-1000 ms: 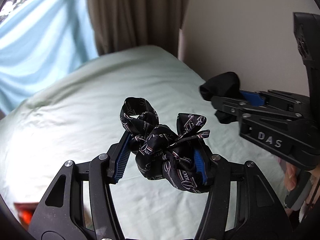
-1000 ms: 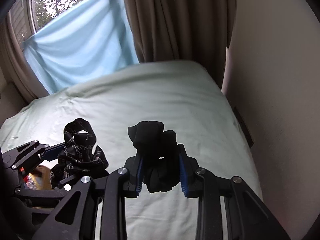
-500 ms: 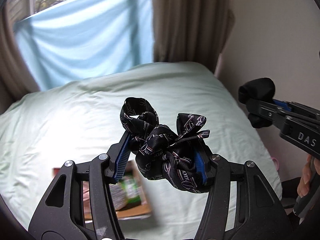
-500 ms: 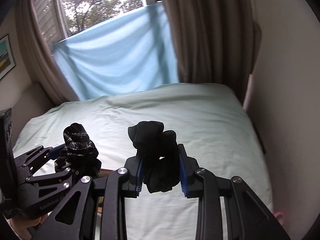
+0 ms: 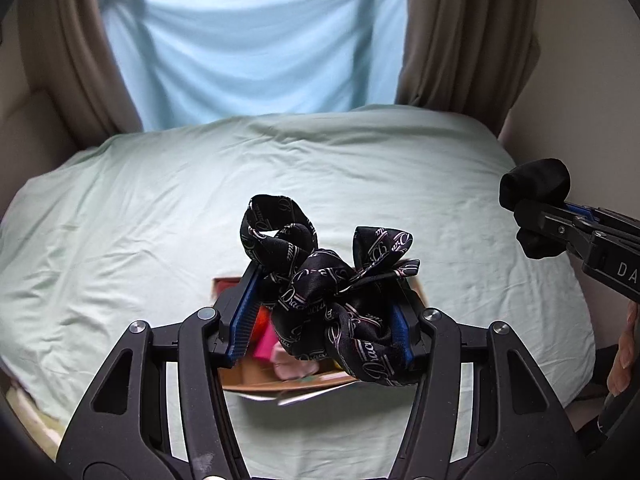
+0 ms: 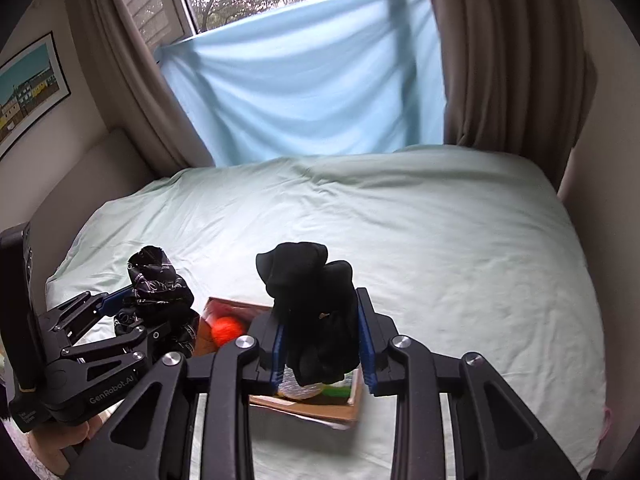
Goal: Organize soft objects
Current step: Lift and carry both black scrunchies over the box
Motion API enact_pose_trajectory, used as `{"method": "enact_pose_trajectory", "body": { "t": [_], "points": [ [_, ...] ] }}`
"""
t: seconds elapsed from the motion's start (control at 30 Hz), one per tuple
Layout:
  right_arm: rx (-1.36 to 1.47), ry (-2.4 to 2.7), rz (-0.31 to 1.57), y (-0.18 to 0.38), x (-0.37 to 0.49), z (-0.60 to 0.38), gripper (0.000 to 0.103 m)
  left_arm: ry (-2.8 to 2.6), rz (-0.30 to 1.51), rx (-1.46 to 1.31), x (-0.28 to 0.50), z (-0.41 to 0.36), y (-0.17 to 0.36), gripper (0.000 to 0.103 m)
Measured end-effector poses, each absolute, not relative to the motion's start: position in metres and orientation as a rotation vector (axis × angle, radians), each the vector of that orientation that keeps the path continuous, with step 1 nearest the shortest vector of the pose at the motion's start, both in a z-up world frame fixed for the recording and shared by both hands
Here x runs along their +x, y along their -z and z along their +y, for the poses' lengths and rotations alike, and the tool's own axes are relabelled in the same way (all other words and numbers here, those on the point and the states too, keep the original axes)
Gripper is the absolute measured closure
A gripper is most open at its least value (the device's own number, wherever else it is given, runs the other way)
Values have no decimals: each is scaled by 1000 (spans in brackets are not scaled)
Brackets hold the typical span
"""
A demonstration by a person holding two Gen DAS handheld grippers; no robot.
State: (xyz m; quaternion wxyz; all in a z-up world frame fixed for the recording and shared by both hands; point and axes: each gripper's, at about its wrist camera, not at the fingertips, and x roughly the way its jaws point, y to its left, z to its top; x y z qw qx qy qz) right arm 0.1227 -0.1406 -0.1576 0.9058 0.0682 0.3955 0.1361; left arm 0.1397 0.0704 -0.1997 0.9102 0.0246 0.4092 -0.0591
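Cardboard box (image 5: 280,380) now sits low-centre under both loads: left gripper (image 5: 326,320) pinching scarf (image 5: 332,292), right gripper (image 6: 322,344) pinching black sock bundle (image 6: 316,304); release seems next.

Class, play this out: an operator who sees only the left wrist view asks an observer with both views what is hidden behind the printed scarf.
Operator: What does the box behind my scarf hold?
Observer: The right wrist view shows an orange ball in the cardboard box.
Operator: What is the right gripper carrying?
Observer: The right gripper is shut on a bundle of black fabric.
Operator: Anything on the wall?
Observer: A framed picture hangs left of the window.
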Motion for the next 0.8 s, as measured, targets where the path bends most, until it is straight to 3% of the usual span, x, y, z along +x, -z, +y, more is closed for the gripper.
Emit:
{"method": "enact_pose_trajectory", "body": {
  "t": [0.4,0.8],
  "points": [
    [151,-310,952,216,151,-54,75,94,969,32,150,152,260,51],
    [115,-359,1112,296,211,-20,75,146,1102,40,184,142,348,51]
  ]
}}
